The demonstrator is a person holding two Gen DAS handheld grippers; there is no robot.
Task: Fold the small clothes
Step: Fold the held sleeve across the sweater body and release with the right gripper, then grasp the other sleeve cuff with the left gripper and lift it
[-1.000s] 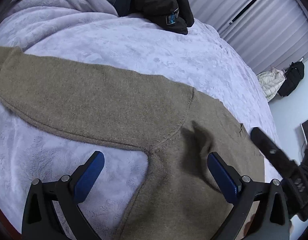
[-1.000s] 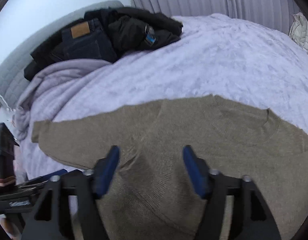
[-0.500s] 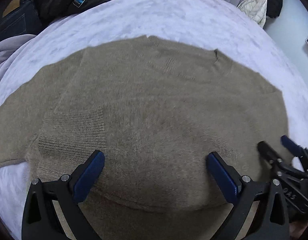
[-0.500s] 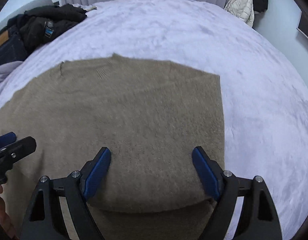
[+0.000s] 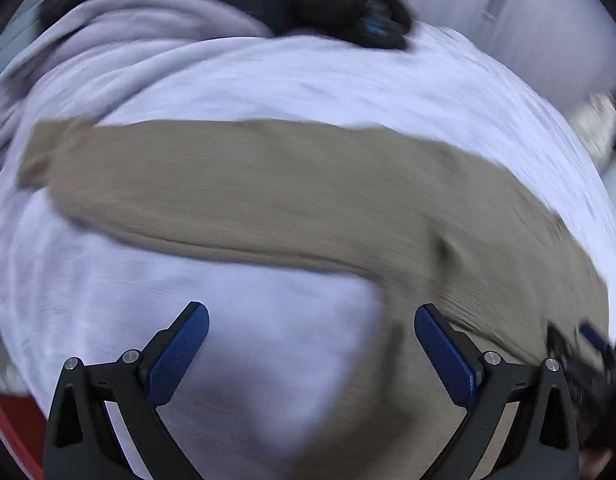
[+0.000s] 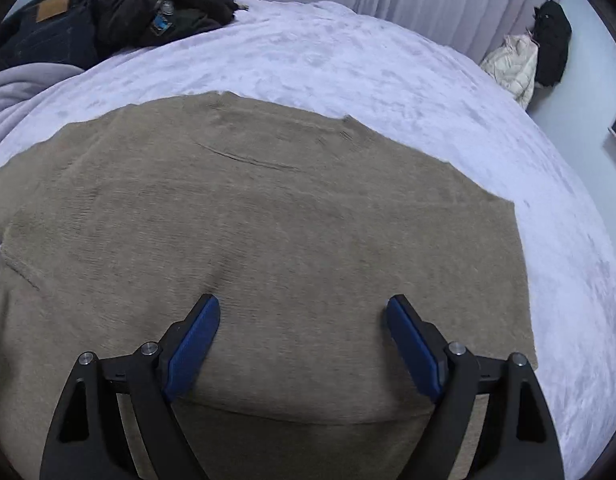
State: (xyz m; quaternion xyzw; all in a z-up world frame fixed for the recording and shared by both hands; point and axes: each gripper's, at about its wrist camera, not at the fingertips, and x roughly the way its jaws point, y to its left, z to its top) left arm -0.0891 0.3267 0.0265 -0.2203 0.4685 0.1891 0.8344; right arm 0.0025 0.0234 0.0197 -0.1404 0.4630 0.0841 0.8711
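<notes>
A tan knit sweater (image 6: pixel 267 232) lies flat on the lavender bed cover (image 6: pixel 388 72), its right side folded in to a straight edge. My right gripper (image 6: pixel 303 302) hangs open just above the sweater's lower body, with nothing between its blue pads. In the blurred left wrist view, the sweater's left sleeve (image 5: pixel 227 192) stretches out to the left. My left gripper (image 5: pixel 311 312) stands open above the corner under that sleeve, with bare cover below its left finger and the sweater's side below its right finger. The right gripper (image 5: pixel 588 348) shows at that view's right edge.
Dark jeans and a black jacket (image 6: pixel 119 12) are piled at the bed's far left, beside a bunched lavender blanket (image 5: pixel 127 48). A cream coat (image 6: pixel 512 64) and a black bag (image 6: pixel 552 40) sit by the curtained far wall. The bed drops off on the right.
The left wrist view has swung fast from the sweater's body back to the outstretched left sleeve. My right gripper has shifted left and lower over the body. Both stay open.
</notes>
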